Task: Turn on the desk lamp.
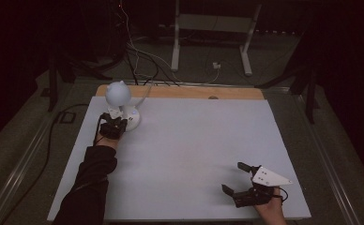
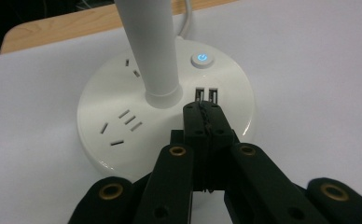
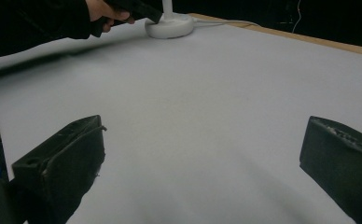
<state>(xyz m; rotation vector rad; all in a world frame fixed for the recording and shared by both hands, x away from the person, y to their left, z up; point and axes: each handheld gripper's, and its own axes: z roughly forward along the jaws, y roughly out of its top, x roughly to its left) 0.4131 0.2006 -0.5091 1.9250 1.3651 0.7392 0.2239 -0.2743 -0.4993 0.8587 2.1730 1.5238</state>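
A white desk lamp with a round head (image 1: 118, 93) stands on a round white base (image 2: 123, 121) at the table's far left. The base carries sockets, two USB ports (image 2: 205, 94) and a lit blue power button (image 2: 201, 59). My left gripper (image 2: 203, 112) is shut with nothing between its jaws, its tips resting over the base just below the USB ports, beside the lamp's stem (image 2: 153, 51). In the high view my left gripper (image 1: 113, 123) sits against the base. My right gripper (image 1: 235, 177) stands open near the table's front right, nothing between its fingers (image 3: 67, 154).
The table has a pale grey mat (image 1: 189, 150) with a wooden edge (image 1: 189, 92) at the back. The lamp's white cord (image 3: 226, 22) runs off the rear. Cables and a white stand (image 1: 213, 28) are on the floor behind.
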